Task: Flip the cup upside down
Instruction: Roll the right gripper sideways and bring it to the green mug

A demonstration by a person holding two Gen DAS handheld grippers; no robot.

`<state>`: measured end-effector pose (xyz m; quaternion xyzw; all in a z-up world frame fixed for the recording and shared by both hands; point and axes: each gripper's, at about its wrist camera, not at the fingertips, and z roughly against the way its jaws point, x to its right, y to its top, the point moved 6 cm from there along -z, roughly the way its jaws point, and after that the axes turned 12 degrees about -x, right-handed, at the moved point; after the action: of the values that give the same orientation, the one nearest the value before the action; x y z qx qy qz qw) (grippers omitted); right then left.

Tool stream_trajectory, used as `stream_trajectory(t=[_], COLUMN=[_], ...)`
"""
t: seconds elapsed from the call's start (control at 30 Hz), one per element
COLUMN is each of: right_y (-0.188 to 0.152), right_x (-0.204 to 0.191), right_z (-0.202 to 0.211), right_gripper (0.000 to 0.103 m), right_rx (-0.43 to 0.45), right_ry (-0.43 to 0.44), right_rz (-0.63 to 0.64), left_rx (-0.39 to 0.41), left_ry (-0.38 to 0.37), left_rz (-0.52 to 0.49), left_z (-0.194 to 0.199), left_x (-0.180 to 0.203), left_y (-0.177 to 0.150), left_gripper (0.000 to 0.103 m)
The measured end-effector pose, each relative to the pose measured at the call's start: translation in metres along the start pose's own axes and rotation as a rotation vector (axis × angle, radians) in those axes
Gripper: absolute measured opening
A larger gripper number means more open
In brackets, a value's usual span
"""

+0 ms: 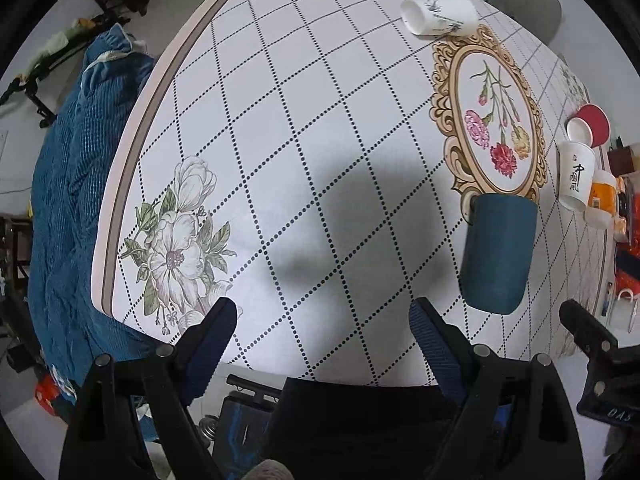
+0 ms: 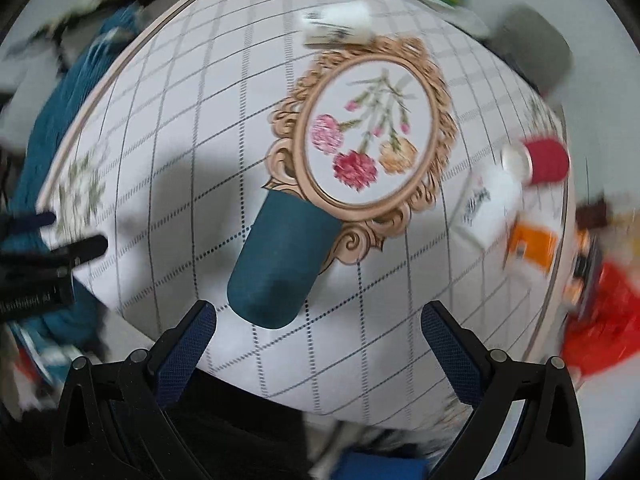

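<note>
A dark teal cup [image 1: 498, 254] stands on the patterned tablecloth [image 1: 304, 128] with its closed base up, mouth down, at the edge of the gold oval flower frame. It also shows in the right wrist view [image 2: 280, 264], just ahead of my right gripper [image 2: 318, 320], which is open and empty, apart from the cup. My left gripper [image 1: 322, 320] is open and empty over the table's near edge, left of the cup. The right gripper's finger [image 1: 580, 328] shows at the right of the left wrist view.
A white printed cup [image 1: 438, 14] lies on its side at the far end. A red cup [image 1: 590, 126], a white cup with black writing [image 1: 574, 176] and an orange cup [image 1: 602, 200] cluster at the right edge. A blue quilted cloth [image 1: 76, 200] lies left of the table.
</note>
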<state>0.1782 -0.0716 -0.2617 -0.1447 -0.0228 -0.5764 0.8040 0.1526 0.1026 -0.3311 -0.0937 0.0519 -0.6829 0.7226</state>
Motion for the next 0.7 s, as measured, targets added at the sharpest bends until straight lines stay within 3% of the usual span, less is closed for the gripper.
stream_trajectory(t=[0.2,0.37,0.5,0.7], right_y=[0.009,0.005,-0.015,-0.045], right_x=[-0.024,-0.052,-0.065,-0.060], right_z=[0.003,-0.004,-0.028,-0.073], right_gripper=[0.103,0.103,0.103,0.103], right_rx=[0.014,0.092,0.150,0.141], right_ry=[-0.231,-0.548,-0.856,-1.134], right_rz=[0.376,0.854,1.301,1.822], left_rx=[-0.010,-0.024,-0.030,-0.037], left_ry=[0.002,0.012,0.027,0.043], left_rz=[0.045,0.073,0.088,0.110], left_z=[-0.009,-0.020,-0.028,-0.040], left_x=[-0.006,-0.006,-0.004,-0.004], left_y=[0.003,0.007,0.013,0.020], left_gripper=[0.088,0.088,0.088,0.088])
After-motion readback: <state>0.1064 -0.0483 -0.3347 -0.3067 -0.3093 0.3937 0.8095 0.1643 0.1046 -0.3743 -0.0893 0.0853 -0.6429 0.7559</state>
